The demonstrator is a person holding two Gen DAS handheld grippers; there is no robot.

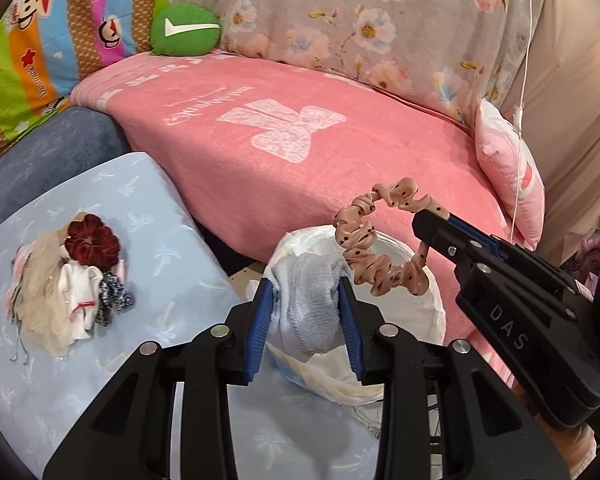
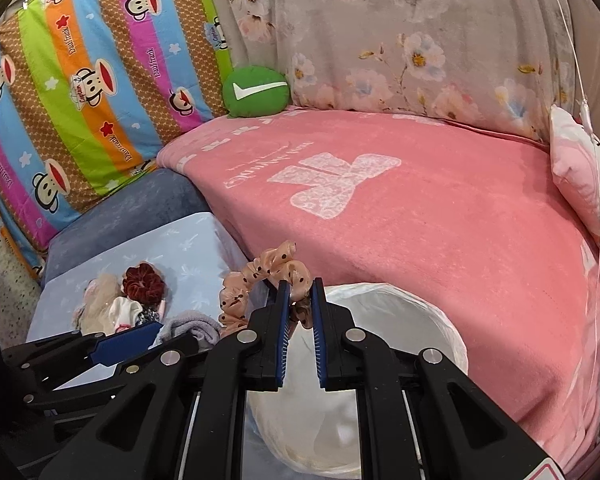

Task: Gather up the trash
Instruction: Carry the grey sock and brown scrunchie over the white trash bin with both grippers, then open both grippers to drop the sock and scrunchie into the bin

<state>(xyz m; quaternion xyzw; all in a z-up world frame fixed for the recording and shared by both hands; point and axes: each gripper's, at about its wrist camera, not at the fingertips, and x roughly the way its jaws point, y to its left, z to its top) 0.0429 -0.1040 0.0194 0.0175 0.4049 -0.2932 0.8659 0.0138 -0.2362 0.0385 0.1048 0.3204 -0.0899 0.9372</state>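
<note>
So here we've got the left gripper (image 1: 306, 312) clamped on a bunched-up pale blue sock (image 1: 306, 304), both blue pads pressing into the fabric from either side. The sock sticks out past the fingertips and hangs right at the near rim of the white bag-lined bin (image 1: 432, 300), which sits just ahead of the fingers.

Our right gripper (image 2: 300, 300) is pinched nearly shut on a peach polka-dot scrunchie (image 2: 260, 276). The loop bulges up and off to the left of the fingertips, and in the left wrist view the same scrunchie (image 1: 374, 240) dangles over the bin's opening, just beyond the sock. From the right wrist camera the bin (image 2: 440, 320) is directly below and ahead of the fingers.

Off to the left of both grippers there's a little heap of fabric bits (image 1: 66, 276) on a light blue cushion (image 1: 160, 208), with a dark red scrunchie (image 1: 94, 242) on top. Past the bin, a pink blanket (image 1: 300, 140) fills the view.
</note>
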